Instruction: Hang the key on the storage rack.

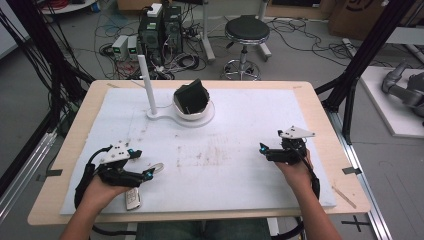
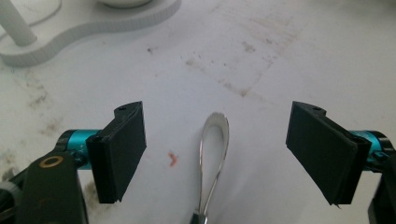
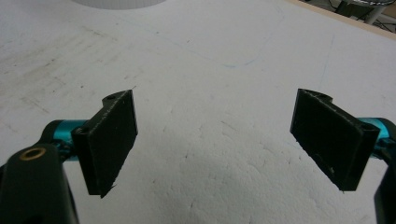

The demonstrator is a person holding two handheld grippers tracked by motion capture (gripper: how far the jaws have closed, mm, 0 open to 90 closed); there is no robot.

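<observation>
A slim silver metal loop (image 2: 215, 149) lies flat on the white foam board, between the spread jaws of my left gripper (image 2: 218, 126), touching neither pad. From above, the loop (image 1: 157, 167) sits just right of the left gripper (image 1: 144, 164), which is open and low over the board. A small silver flat piece (image 1: 132, 198) lies by the left hand. At the right side of the board my right gripper (image 1: 270, 145) is open, and its own view (image 3: 215, 135) has bare foam between the jaws.
A white stand (image 1: 165, 116) with an upright post (image 1: 147, 82) and a bowl (image 1: 192, 111) holding a dark object (image 1: 191, 97) stands at the back centre. The foam board (image 1: 225, 165) is smudged in the middle. A stool (image 1: 246, 35) and cables are on the floor beyond the table.
</observation>
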